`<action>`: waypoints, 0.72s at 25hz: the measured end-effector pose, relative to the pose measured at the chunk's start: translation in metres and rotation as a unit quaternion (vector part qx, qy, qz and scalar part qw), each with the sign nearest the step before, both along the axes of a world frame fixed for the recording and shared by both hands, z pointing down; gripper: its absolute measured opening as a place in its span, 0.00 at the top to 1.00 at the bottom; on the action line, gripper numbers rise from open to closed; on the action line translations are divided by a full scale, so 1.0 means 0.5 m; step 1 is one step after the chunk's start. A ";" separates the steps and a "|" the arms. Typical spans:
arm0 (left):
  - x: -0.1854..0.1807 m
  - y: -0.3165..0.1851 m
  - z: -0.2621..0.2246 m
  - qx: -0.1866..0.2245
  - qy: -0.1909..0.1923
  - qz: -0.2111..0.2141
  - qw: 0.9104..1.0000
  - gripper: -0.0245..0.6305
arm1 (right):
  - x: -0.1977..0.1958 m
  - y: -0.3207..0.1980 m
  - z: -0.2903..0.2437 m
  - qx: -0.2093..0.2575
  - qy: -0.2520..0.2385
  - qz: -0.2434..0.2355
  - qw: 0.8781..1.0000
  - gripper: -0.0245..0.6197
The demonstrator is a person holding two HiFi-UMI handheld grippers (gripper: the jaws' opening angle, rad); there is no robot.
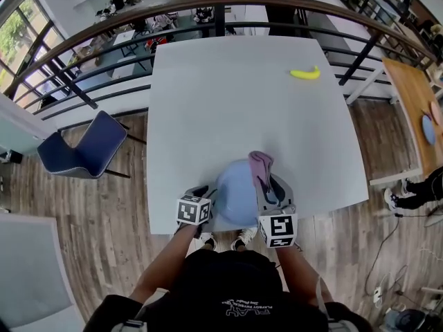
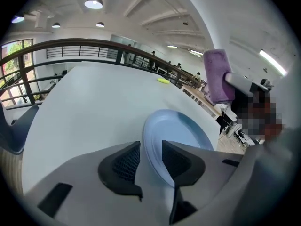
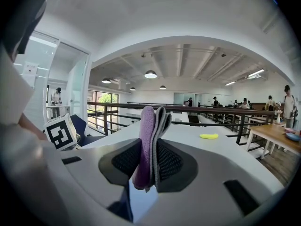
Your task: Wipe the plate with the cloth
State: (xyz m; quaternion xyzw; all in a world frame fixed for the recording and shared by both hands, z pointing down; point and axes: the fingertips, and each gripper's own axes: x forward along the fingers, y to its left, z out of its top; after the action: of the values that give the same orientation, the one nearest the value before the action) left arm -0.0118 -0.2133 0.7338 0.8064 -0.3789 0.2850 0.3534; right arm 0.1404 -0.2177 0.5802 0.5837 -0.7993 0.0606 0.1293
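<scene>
Grey left gripper [image 2: 150,154]: its jaws stand apart, with the plate's near rim between them but not pinched.
Grey right gripper [image 3: 150,163]: its jaws are clamped on the folded purple cloth [image 3: 148,126].
Blue plate [image 1: 235,194]: it sits at the near edge of the white table [image 1: 235,109].
Cloth spot: it is over the plate's right side; we can't tell if it touches.
Yellow banana [image 1: 305,73]: far across the table.
Done: we think only the cloth is picked up.
Left: hold the plate, then rub it.
Writing: we can read none; the shirt print is too small.
</scene>
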 end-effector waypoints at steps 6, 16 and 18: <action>0.002 -0.015 0.038 -0.036 -0.006 -0.010 0.999 0.72 | 0.015 -0.021 0.038 -0.017 0.006 0.010 1.000 0.81; 0.029 -0.014 0.085 -0.087 0.022 0.017 0.996 0.73 | 0.033 -0.003 0.077 -0.039 0.010 0.019 0.999 0.81; 0.034 -0.008 0.096 -0.099 0.022 0.019 0.995 0.73 | 0.034 0.000 0.074 -0.040 0.004 0.020 0.999 0.81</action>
State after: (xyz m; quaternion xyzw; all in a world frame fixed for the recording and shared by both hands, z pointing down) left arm 0.0050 -0.2174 0.7817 0.7805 -0.3255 0.3102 0.4344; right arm 0.1571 -0.2178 0.6169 0.5940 -0.7840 0.0926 0.1547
